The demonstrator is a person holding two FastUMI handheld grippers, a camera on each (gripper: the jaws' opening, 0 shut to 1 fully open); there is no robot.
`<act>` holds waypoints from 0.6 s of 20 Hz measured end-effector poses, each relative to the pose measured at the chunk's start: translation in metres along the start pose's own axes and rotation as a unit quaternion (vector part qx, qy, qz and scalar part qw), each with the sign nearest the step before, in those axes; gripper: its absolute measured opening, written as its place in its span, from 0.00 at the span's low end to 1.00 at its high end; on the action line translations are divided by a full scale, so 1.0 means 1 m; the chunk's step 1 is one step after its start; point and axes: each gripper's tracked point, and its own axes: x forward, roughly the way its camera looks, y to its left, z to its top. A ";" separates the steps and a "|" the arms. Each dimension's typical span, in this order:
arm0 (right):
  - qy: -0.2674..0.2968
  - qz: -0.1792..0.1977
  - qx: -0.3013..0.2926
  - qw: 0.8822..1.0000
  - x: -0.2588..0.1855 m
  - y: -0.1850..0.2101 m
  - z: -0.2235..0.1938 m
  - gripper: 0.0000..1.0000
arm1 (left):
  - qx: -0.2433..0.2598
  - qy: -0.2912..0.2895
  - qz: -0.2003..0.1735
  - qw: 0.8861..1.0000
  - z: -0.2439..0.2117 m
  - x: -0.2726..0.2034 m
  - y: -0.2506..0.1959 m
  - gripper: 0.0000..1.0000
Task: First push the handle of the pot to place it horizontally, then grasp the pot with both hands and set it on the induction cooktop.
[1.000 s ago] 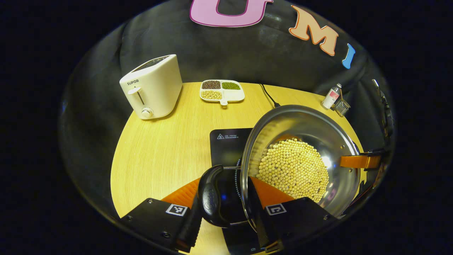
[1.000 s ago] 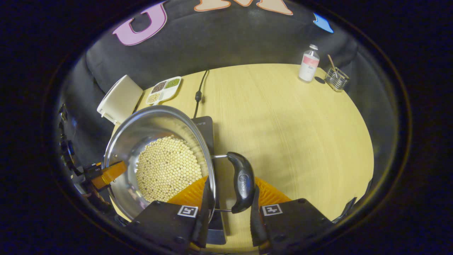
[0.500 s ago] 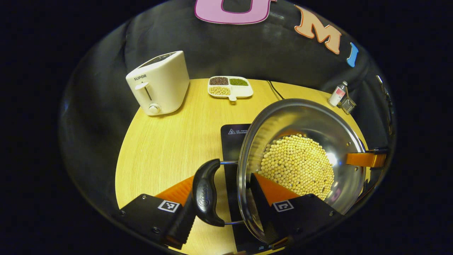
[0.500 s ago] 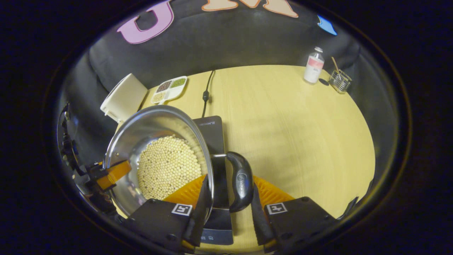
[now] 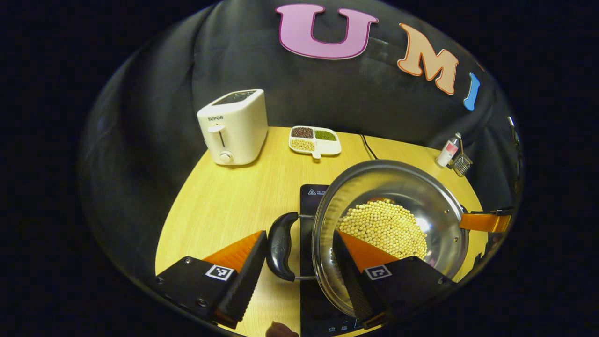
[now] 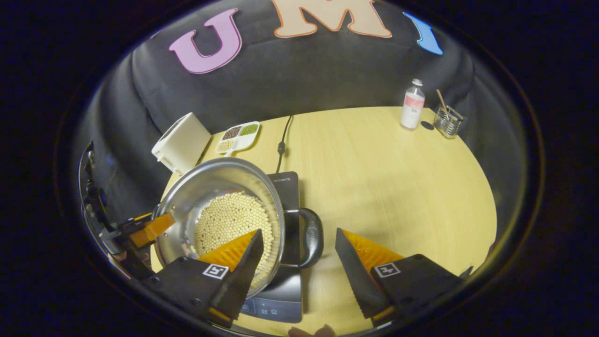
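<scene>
The steel pot [image 5: 402,187] of pale round beans [image 5: 383,224] sits on the black induction cooktop [image 5: 311,193]. Its black side handle [image 5: 280,246] lies level between the spread fingers of my left gripper [image 5: 297,274], which stands open and touches nothing. In the right gripper view, the pot [image 6: 210,180] rests on the cooktop [image 6: 282,181]. My right gripper [image 6: 297,243] is open too, and the other handle [image 6: 312,236] lies free in its gap. Across the pot, the left gripper [image 6: 147,228] shows one finger at the rim.
At the table's back stand a white toaster [image 5: 234,126] and a divided dish of beans [image 5: 314,139]. The cooktop's cord [image 5: 367,147] runs toward the wall. A small bottle [image 6: 412,104] and a wire holder [image 6: 447,122] sit at the far right corner.
The pot came down level onto the cooktop. Both grippers let go of its handles, opened wide and drew back a little.
</scene>
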 end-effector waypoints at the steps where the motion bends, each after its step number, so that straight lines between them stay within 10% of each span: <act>1: -0.006 0.009 0.000 1.000 -0.004 0.000 0.004 0.94 | 0.000 -0.008 0.007 1.000 0.003 -0.007 -0.002 0.87; 12: -0.150 0.081 -0.006 0.985 -0.140 -0.113 0.047 0.96 | 0.000 -0.150 0.042 0.988 0.046 -0.144 -0.121 0.93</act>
